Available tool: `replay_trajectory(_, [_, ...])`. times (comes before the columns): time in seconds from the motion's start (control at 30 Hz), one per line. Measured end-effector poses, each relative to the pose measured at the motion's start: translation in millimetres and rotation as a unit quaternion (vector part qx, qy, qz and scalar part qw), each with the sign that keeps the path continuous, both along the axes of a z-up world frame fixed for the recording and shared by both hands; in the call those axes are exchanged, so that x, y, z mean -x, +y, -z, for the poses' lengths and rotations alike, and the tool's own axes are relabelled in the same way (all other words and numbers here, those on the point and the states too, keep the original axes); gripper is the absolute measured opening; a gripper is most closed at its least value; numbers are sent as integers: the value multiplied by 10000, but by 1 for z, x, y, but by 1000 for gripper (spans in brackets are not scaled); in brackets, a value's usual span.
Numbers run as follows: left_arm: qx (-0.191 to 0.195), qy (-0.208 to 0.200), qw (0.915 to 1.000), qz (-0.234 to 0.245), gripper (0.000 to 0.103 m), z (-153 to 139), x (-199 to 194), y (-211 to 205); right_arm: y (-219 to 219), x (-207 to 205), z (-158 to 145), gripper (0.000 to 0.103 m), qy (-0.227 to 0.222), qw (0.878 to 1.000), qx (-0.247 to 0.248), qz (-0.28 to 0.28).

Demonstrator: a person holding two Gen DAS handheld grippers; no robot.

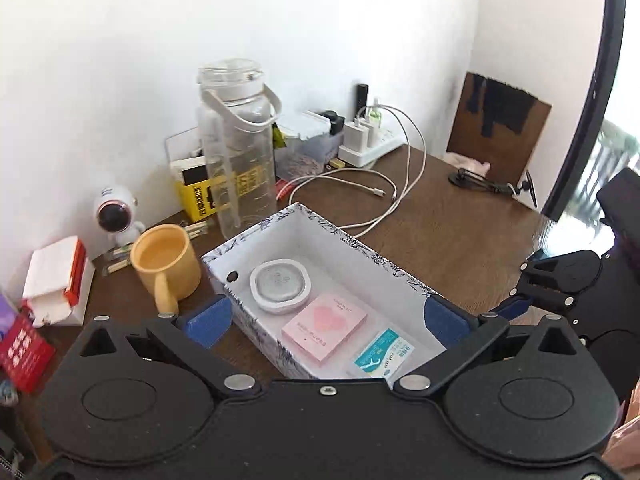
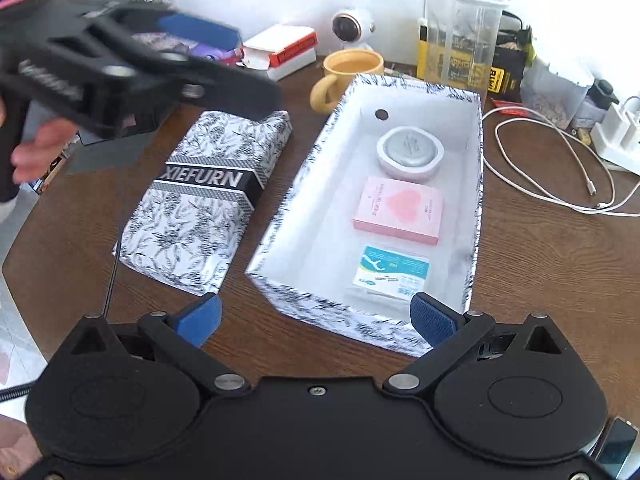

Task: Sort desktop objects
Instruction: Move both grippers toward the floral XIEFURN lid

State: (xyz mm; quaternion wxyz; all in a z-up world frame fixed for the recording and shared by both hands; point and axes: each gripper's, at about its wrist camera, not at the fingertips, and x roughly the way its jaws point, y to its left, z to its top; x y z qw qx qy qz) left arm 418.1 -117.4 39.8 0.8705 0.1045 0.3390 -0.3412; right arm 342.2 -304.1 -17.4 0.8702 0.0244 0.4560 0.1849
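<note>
Left gripper [image 1: 326, 320]: fingers [image 1: 206, 318] spread wide and empty, hovering above the near end of the open box [image 1: 360, 248], straddling its width, likely poised to steady it or reach in. Right gripper [image 2: 316, 318]: fingers [image 2: 432, 316] likewise spread, grasping nothing, one pad at the box's near wall, the other over bare tabletop [image 2: 540, 248].

Inside the box, three things in a neat row, flat and apart, presumably so each stays visible: one round grey-and-white case [image 2: 410, 152] at the far end, one pink packet with a heart [image 2: 398, 210] in the middle, one teal-and-white sachet [image 2: 390, 274] nearest. Sorting apparently well along.

Just beside the box, one patterned lid [image 2: 200, 200], lying top up, parted from the box so it stays open for filling.

Beyond, unsorted: one yellow mug [image 1: 166, 266] touching or nearly touching the box corner, one clear jug [image 1: 236, 144], one small robot toy [image 1: 116, 216], one white-and-red carton [image 1: 56, 276], white cables [image 1: 384, 188] — two, perhaps, though the tangle blurs.
</note>
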Motion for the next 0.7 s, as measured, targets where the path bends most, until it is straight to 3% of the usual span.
replay_trajectory(0.23, [428, -119, 9917, -1206, 103, -20, 69, 87, 49, 57, -20, 102, -371, 9992, 119, -12])
replay_trajectory(0.43, [986, 188, 9724, -2107, 103, -10, 125, 149, 84, 98, -16, 102, -587, 9976, 342, -113])
replay_trajectory(0.7, [846, 487, 9582, -2690, 103, 26, 150, 179, 117, 120, -12, 102, -758, 9964, 363, -114])
